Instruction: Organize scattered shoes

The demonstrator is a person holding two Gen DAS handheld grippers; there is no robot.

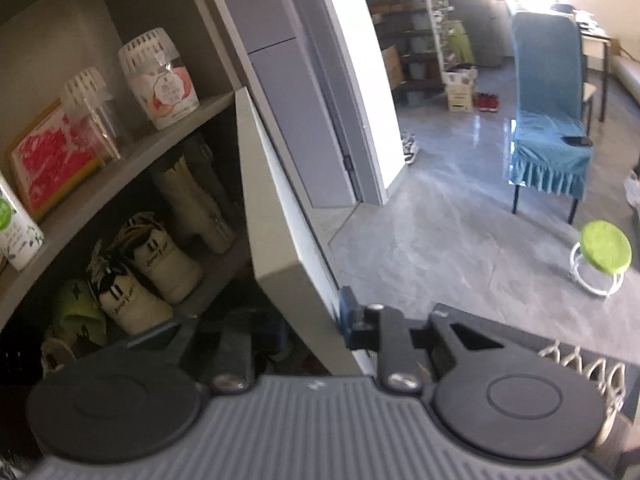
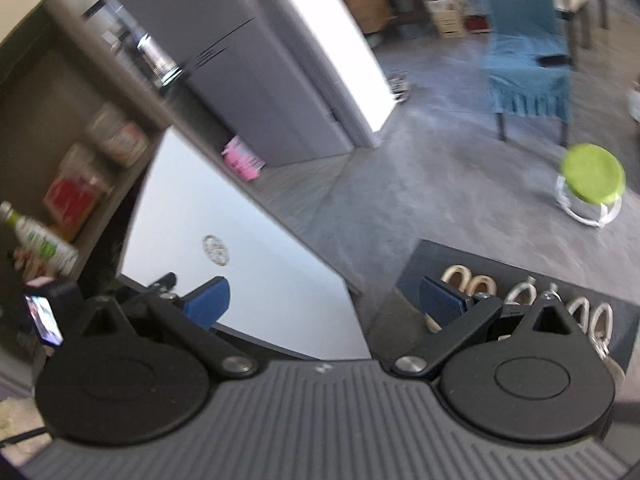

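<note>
A pair of white sneakers [image 1: 156,268] with black laces stands on the lower cabinet shelf, beside tall beige boots [image 1: 192,200] and a green shoe [image 1: 76,308]. My left gripper [image 1: 296,328] is shut on the lower edge of the white cabinet door [image 1: 280,216], with one blue pad [image 1: 347,308] on its outer face and the other finger inside. My right gripper [image 2: 326,302] is open with nothing in it, in front of the same door [image 2: 240,216]. Several light shoes [image 2: 472,284] sit in a row on a dark mat [image 2: 624,320], just beyond the right fingertip.
The upper shelf holds air fresheners [image 1: 160,80], a red box [image 1: 52,160] and a bottle [image 2: 40,236]. A green stool [image 2: 592,180] and a blue-covered chair [image 2: 524,60] stand on the grey floor. More sneakers [image 1: 410,146] lie by the white doorway, and red shoes [image 1: 486,101] far back.
</note>
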